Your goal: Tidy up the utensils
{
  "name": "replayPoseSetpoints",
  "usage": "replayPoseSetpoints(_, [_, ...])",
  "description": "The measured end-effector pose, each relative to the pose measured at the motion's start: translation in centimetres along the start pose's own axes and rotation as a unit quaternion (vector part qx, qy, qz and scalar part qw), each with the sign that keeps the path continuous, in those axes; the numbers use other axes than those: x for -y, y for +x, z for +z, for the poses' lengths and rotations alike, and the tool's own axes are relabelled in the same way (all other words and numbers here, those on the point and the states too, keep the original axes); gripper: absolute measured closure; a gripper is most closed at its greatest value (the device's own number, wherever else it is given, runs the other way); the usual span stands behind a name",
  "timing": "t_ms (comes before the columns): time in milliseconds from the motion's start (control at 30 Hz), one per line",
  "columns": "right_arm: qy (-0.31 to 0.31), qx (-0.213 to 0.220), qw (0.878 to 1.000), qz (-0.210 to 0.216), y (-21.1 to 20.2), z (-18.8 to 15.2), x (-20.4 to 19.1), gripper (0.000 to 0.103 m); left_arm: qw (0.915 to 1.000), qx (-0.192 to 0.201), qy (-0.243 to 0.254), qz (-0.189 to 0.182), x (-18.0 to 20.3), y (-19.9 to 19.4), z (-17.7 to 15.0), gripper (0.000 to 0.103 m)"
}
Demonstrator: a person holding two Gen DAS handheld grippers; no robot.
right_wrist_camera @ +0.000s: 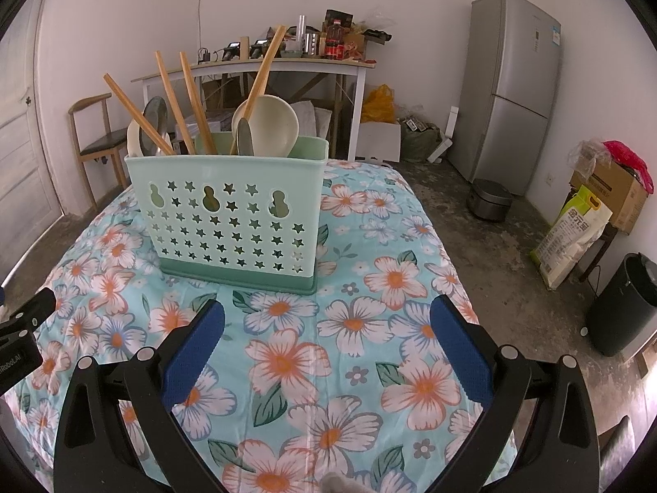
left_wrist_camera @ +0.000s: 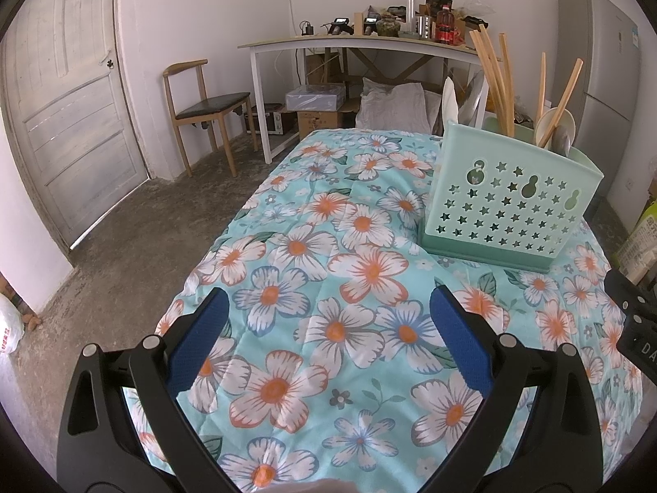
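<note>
I am holding the left gripper [left_wrist_camera: 328, 312] low in its own frame, and its jaws are standing wide apart with nothing between them; only the flowered cloth [left_wrist_camera: 328, 287] is showing in the gap; the right gripper [right_wrist_camera: 326, 320] is sitting the same way in the lower part of its view, jaws released and gripping nothing.

The mint utensil holder [right_wrist_camera: 230, 222] is standing upright on the tabletop, which the cloth is covering; in the right wrist view it is lying left of centre, just beyond the gripper; in the left wrist view it is sitting at the right of the frame, well ahead of the fingertips.

Inside the holder the wooden chopsticks [right_wrist_camera: 180, 102] are leaning at different angles above its rim; a large cream spoon [right_wrist_camera: 273, 123] is standing toward the holder's right end in the right wrist view, and a metal spoon [right_wrist_camera: 155, 123] is showing near the left end; I cannot tell which compartment is keeping which piece.

Behind, a white desk [left_wrist_camera: 328, 43] full of clutter is appearing in the upper middle, a wooden chair [left_wrist_camera: 201, 107] in the upper left, and a grey refrigerator [right_wrist_camera: 509, 82] in the upper right.
</note>
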State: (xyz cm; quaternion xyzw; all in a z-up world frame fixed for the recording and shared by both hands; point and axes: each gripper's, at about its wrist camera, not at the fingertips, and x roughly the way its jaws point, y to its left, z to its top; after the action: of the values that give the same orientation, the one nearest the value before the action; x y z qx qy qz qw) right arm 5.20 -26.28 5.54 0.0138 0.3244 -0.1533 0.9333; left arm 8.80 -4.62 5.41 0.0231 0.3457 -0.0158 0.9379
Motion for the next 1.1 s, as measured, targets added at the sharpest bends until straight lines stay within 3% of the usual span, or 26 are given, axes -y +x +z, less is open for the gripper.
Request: replayPoseSetpoints(1100, [-0.001, -0.004, 1.0, 0.004, 0.08, -0.16, -0.03, 0.006, 1.0, -0.001, 0.0, -0.001, 0.1, 0.04, 0.01, 0.008])
